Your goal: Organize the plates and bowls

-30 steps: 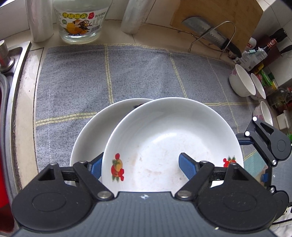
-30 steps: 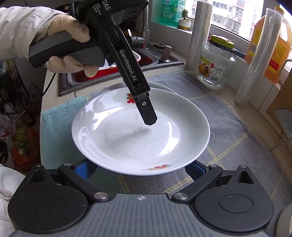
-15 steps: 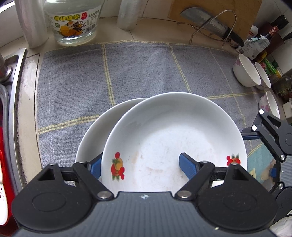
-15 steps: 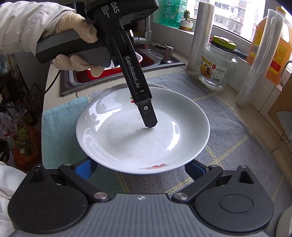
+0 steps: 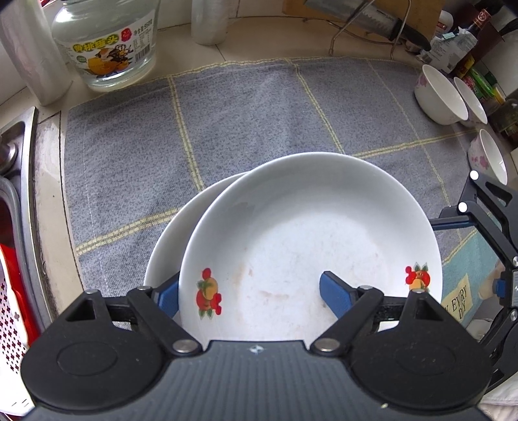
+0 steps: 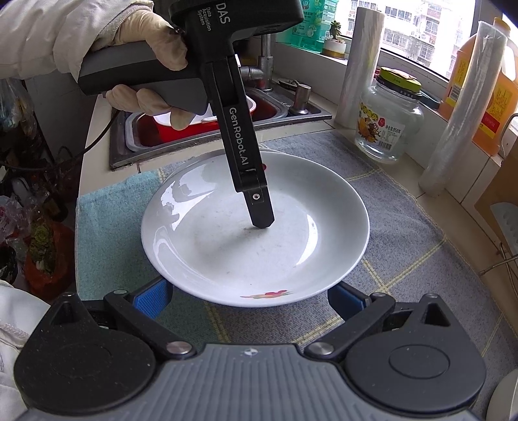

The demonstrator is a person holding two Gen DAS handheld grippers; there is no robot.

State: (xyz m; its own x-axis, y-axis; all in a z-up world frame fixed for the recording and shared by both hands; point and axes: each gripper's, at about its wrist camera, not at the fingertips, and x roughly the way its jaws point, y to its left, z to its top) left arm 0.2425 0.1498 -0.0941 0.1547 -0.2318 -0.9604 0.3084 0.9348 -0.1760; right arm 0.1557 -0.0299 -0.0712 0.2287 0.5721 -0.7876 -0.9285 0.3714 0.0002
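A white top plate [image 5: 310,226] with red fruit prints lies offset on a second white plate [image 5: 168,246] on the grey cloth. My left gripper [image 5: 252,298] points steeply down over the top plate's near rim. Its jaws are opening, with one blue pad outside the rim and the other well inside the dish, neither pressing. In the right wrist view one left finger [image 6: 259,207] stands with its tip on the top plate [image 6: 291,200]. My right gripper [image 6: 247,299] stands open just short of that plate's rim. Three small white bowls [image 5: 440,97] sit at the cloth's far right.
A glass jar [image 5: 106,48] and plastic-wrap rolls [image 6: 359,61] stand along the wall. The steel sink [image 6: 207,129] with a red basin is to the left. A cleaver [image 5: 372,19] leans on a wire rack by a cutting board. A gloved hand [image 6: 152,48] holds the left gripper.
The left gripper has rolled and tipped more upright, and its pads have spread slightly. The top plate has sunk a little onto the lower plate. The right gripper has not moved.
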